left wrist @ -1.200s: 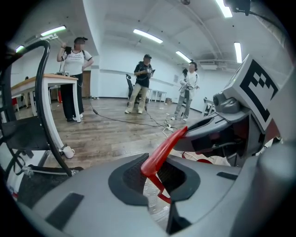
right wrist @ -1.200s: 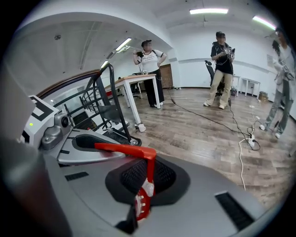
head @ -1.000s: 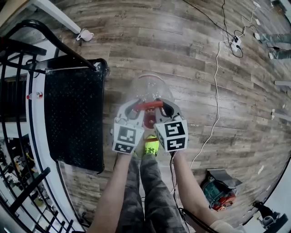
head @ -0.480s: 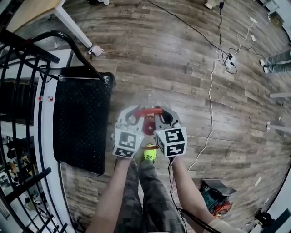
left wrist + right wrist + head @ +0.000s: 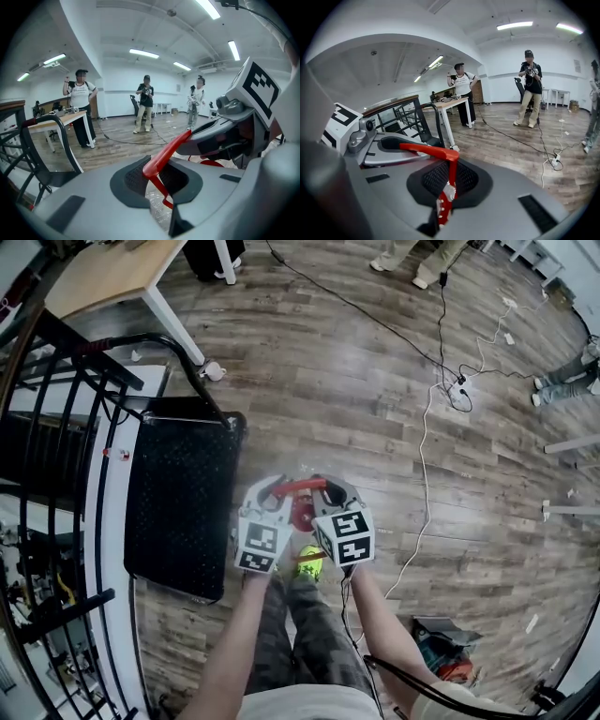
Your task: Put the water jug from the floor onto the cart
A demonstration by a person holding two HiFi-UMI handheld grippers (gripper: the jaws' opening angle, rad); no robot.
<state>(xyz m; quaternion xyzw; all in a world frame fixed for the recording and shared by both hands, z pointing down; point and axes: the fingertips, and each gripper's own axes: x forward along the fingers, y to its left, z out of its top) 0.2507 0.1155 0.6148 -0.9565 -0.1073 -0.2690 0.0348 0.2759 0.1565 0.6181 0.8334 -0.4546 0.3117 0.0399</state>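
- The black cart (image 5: 178,493) stands at your 9 o'clock.
- Your left gripper (image 5: 268,491) is almost closed, and its jaws pinch the left end of the red handle (image 5: 302,487).
- The water jug (image 5: 301,514) hangs under this handle, at 3 o'clock from the cart and not on it.
- Your right gripper (image 5: 330,489) is closed tight on the right end of the handle.

The cart (image 5: 178,493) stands left of the water jug (image 5: 302,510).
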